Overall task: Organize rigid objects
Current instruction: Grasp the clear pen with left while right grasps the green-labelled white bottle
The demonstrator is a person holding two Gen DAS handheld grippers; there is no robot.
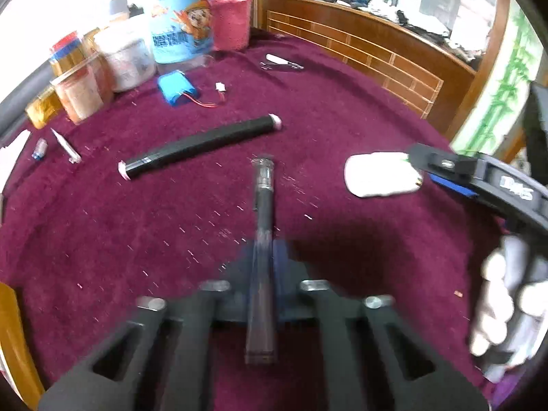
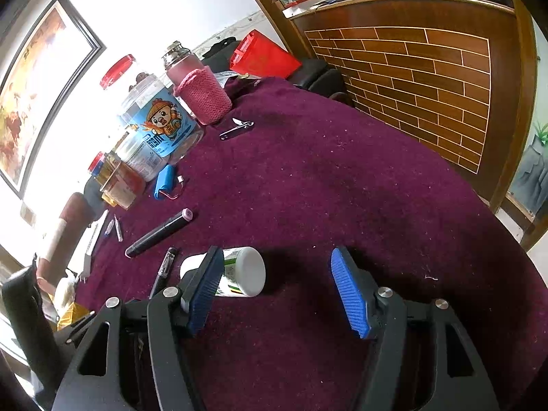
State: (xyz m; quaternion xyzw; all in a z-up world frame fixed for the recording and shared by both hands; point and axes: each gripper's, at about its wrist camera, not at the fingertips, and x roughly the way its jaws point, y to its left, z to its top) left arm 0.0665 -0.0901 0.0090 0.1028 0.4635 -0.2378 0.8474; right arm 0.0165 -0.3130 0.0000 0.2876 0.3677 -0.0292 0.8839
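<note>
Pen [image 1: 262,239] pinched in left claw [image 1: 263,257], tip pointing forward.

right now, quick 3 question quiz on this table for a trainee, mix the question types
1. True or false: the left tool is shut on the pen.
2. Which thing lies nearest the right tool? A) blue battery pack B) white bottle C) nail clipper
3. Fill in: the black marker lies on the ______ cloth.

Key: 1 true; 2 B; 3 purple.
</note>
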